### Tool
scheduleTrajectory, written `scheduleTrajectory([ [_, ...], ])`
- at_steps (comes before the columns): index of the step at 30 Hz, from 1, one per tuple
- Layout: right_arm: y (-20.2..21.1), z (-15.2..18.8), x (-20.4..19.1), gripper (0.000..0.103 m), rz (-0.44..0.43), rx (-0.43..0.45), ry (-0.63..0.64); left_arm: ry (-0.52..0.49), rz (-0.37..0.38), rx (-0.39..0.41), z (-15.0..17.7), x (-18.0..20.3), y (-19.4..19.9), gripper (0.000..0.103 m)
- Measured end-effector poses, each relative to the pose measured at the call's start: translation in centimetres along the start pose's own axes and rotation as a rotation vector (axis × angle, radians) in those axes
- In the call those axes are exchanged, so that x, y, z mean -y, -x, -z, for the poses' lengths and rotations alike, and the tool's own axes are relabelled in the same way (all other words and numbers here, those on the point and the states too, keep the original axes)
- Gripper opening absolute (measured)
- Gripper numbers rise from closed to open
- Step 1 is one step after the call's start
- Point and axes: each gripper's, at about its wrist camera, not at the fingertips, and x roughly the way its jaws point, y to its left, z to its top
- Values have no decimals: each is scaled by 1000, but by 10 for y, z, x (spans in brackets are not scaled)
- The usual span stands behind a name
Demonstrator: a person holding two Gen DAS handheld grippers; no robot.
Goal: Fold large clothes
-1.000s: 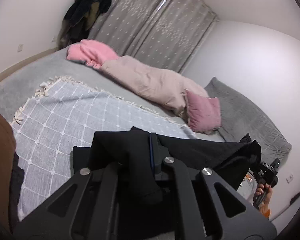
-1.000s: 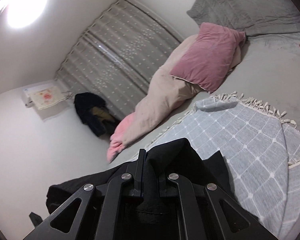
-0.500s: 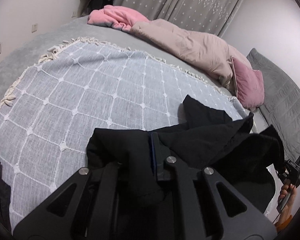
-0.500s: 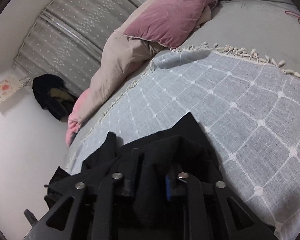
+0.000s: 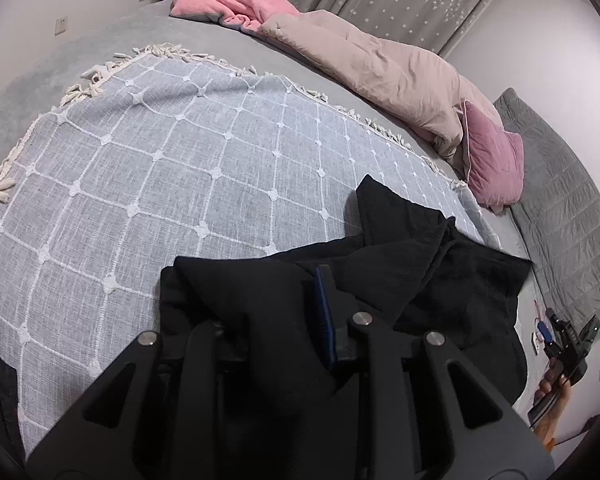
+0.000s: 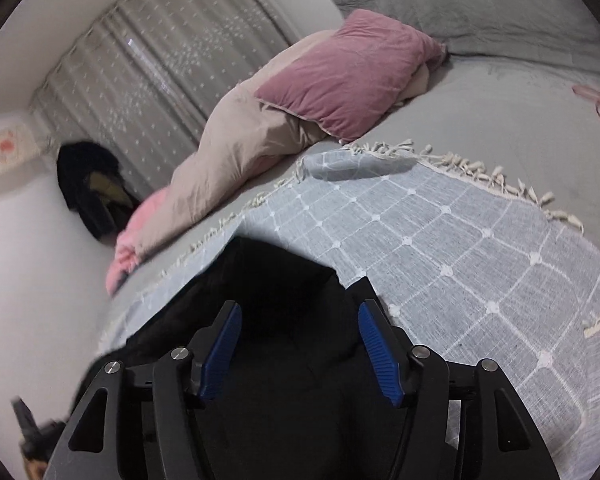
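Observation:
A black garment point(image 5: 420, 264) lies bunched on the blue-grey checked blanket point(image 5: 160, 160) that covers the bed. My left gripper point(image 5: 284, 288) sits low over its near edge. Its jaws are opening by a narrow gap, cloth still lies between them and drapes over the left finger, and only the right blue pad point(image 5: 324, 312) shows. In the right wrist view my right gripper point(image 6: 299, 306) is opening wide, both blue pads point(image 6: 380, 356) bare, with the black garment point(image 6: 284, 276) loose between and under them on the blanket point(image 6: 440, 240). A hand holds the right gripper point(image 5: 568, 344) at the garment's far end.
A beige duvet point(image 5: 380, 68) and a pink pillow point(image 5: 492, 168) lie along the bed's far side, with a pink throw point(image 5: 236, 0) at one end and a grey quilt point(image 5: 560, 220) at the other. Dark clothes point(image 6: 88, 184) hang by the curtain. A red cord point(image 6: 596, 100) lies on the sheet.
Both grippers came down from head height to the blanket, and the garment now rests on it. The right jaws went from shut on the cloth to wide apart; the left jaws parted slightly.

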Motion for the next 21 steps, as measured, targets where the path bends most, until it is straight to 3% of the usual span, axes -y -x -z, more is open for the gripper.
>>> scheduleTrajectory([
  [4,-3,4,-15,62,23,-11,99,38,11,-7,-2,-1,0,26],
  [9,-4,5,-14,62,7,-24,110,84,70,-16,-11,-8,3,27],
  [14,-16,8,-17,62,28,-59,124,128,126,-129,-37,-19,-20,29],
  [18,-21,12,-18,62,38,-85,143,308,193,-243,-42,-51,-36,40],
  [20,-26,13,-18,62,56,-104,159,354,192,-228,-42,-63,-27,47],
  [21,-29,13,-18,62,73,-109,170,350,172,-202,-42,-66,-19,58],
])
